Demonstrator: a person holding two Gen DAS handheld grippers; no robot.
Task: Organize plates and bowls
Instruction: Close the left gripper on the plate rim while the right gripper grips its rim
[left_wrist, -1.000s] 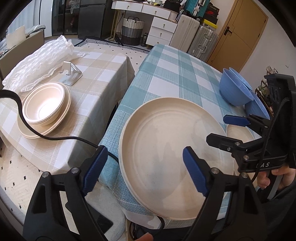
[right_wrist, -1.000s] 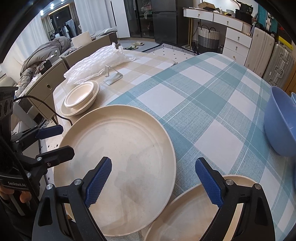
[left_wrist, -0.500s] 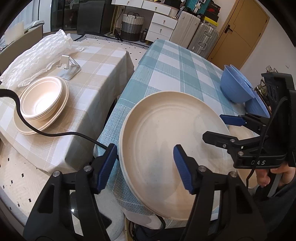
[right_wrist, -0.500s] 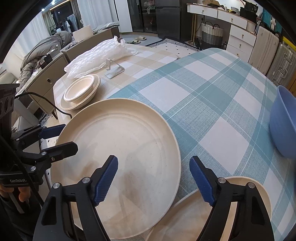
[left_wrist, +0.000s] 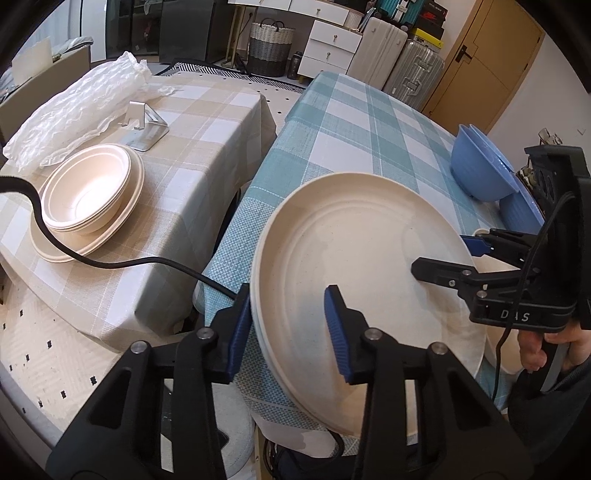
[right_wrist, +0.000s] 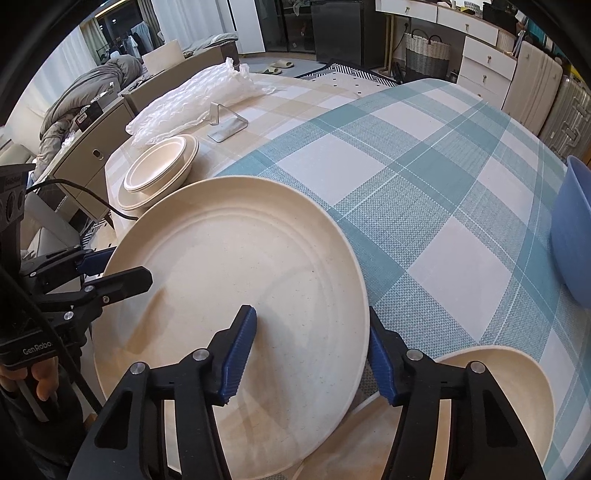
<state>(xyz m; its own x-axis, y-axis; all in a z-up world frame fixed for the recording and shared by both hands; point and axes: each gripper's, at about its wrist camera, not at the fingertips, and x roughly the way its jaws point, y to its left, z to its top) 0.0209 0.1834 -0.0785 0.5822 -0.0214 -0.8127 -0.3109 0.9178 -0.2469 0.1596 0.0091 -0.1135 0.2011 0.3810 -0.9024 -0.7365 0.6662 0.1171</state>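
A large cream plate (left_wrist: 362, 258) (right_wrist: 240, 277) lies at the near edge of the teal check table (left_wrist: 351, 122), overhanging it. My left gripper (left_wrist: 288, 332) straddles the plate's left rim, jaws closing; one pad is outside the rim, the other over the plate with a gap. My right gripper (right_wrist: 310, 360) straddles the right rim the same way, jaws closing and pads apart from it. Each gripper shows in the other view: right gripper (left_wrist: 461, 254), left gripper (right_wrist: 110, 269). On the beige table stand nested cream bowls (left_wrist: 88, 188) (right_wrist: 159, 170) on a cream plate.
A second cream plate (right_wrist: 498, 387) lies partly under the big one at the near right. A blue bowl (left_wrist: 480, 173) (right_wrist: 576, 236) and blue plate (left_wrist: 521, 214) sit at the right. Bubble wrap (left_wrist: 74, 103), a metal stand (left_wrist: 144, 125) and a black cable (left_wrist: 110, 262) are on the left.
Both grippers' jaws have narrowed a lot around the large cream plate's opposite rims. The plate and the hands have hardly shifted.
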